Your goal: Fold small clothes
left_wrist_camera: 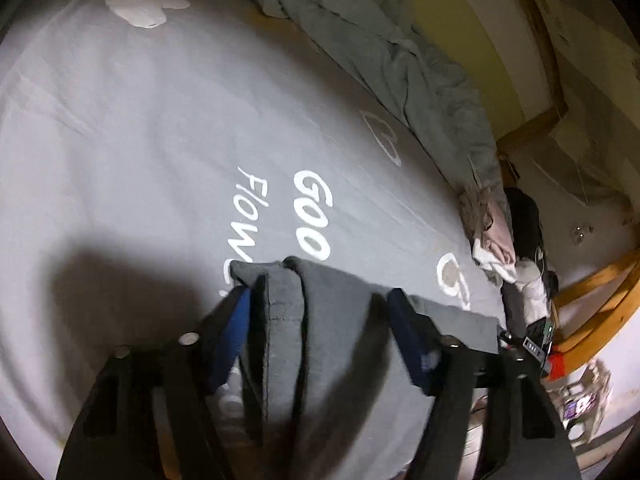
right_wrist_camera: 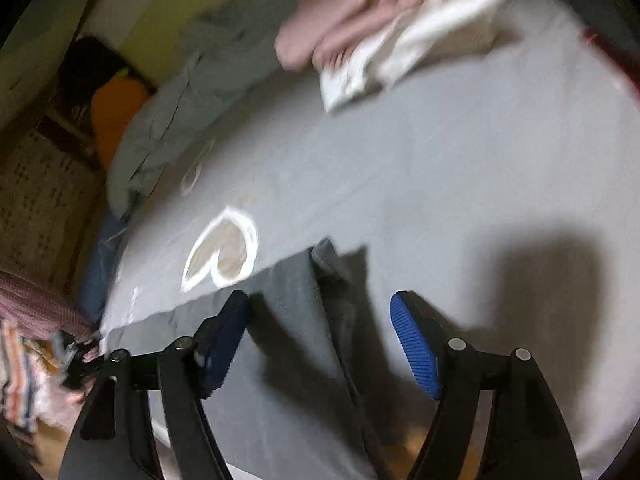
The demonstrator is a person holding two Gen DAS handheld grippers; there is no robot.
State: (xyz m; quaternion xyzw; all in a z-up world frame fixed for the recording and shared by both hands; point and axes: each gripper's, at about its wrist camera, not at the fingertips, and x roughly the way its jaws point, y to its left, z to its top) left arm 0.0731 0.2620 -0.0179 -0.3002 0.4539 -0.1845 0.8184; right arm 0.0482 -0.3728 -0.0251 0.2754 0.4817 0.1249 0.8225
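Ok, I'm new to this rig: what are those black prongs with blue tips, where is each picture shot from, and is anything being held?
There is no robot arm: a person carries a hand-held two-finger gripper in each hand, with a wide-angle camera on each looking along its fingers. The black prongs are those fingers; the blue parts are their grip pads.

One picture looks from the left gripper, the other from the right gripper. Both hang over a bed with a grey sheet printed with white hearts and lettering.

A dark grey garment lies on the sheet between each gripper's fingers. Both pairs of jaws stand apart, so the pads do not pinch the cloth: nothing is held.

Farther off lie a crumpled grey-green blanket and a pile of pink and white clothes.
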